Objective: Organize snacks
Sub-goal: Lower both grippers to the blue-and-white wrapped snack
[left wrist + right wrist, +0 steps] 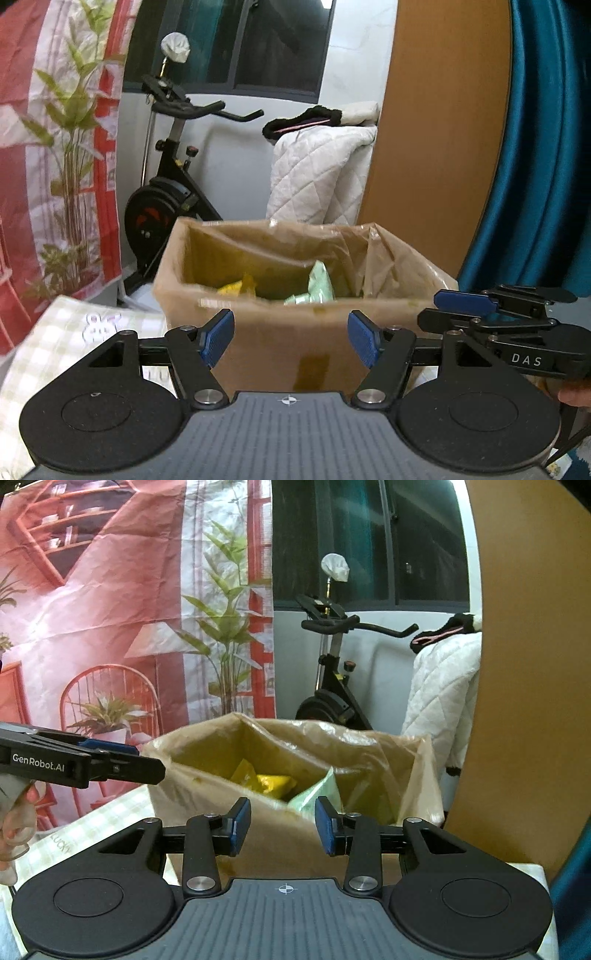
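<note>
Both grippers hover empty before the cardboard box (280,343) — left gripper (291,338) wide open, right gripper (282,825) parted narrowly. Yellow snack packets (271,781) and green snack packets (319,286) lie inside, ahead and below — the right gripper seemingly nearer.

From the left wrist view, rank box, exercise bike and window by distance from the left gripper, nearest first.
1. Box, just ahead of the left gripper.
2. Exercise bike, behind the box, left.
3. Window, top, farthest.

"DAS" on R tongs (465,302); "GenRobot.AI" on L tongs (125,760); tablecloth (110,819) prob. "LUCKY".
</note>
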Tool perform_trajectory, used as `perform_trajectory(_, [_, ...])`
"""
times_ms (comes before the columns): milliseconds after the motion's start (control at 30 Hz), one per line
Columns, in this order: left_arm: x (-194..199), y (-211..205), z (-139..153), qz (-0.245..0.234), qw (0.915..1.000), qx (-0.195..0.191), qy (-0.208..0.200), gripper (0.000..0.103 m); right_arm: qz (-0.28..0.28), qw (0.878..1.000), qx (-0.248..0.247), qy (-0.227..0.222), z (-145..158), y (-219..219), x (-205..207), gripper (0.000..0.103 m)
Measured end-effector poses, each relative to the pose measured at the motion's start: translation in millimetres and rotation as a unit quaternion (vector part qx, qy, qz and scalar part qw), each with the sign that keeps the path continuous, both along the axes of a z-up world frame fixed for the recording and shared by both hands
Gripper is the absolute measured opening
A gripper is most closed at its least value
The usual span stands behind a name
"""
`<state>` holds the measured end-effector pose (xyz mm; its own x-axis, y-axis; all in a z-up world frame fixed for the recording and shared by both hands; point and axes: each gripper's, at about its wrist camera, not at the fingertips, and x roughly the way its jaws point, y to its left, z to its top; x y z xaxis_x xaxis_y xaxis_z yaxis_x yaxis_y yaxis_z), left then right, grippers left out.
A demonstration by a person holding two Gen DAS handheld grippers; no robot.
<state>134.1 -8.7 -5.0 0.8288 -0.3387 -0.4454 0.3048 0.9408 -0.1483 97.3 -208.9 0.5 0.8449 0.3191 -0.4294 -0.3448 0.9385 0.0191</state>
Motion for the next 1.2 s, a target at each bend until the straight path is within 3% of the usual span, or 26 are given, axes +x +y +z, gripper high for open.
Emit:
perform_trajectory(467, [-25,15,-58,0.002,0.9961,-0.022,0.086,0.069,-0.052,0.996,0.029,0.073,-70,-19,-45,0.036])
perform_trajectory(600, [-27,19,-76,-0.005,0.9934,-0.022,0.113,0.060,-0.047,0.993,0.026,0.104,-93,-9,-51,0.035])
perform_trajectory(833, [-26,32,-97,-0.009,0.9885,-0.031,0.148,0.055,-0.014,0.991,0.015,0.135,-114,23,-52,0.037])
perform_trajectory(967, [-25,32,-105,-0.024,0.9852,-0.037,0.166,0.055,0.010,0.989,0.002,0.145,-121,44,-51,0.053])
perform_trajectory(1200, [-18,37,-129,-0.040,0.9737,-0.082,0.209,0.054,0.048,0.984,-0.026,0.169,-131,67,-43,0.064])
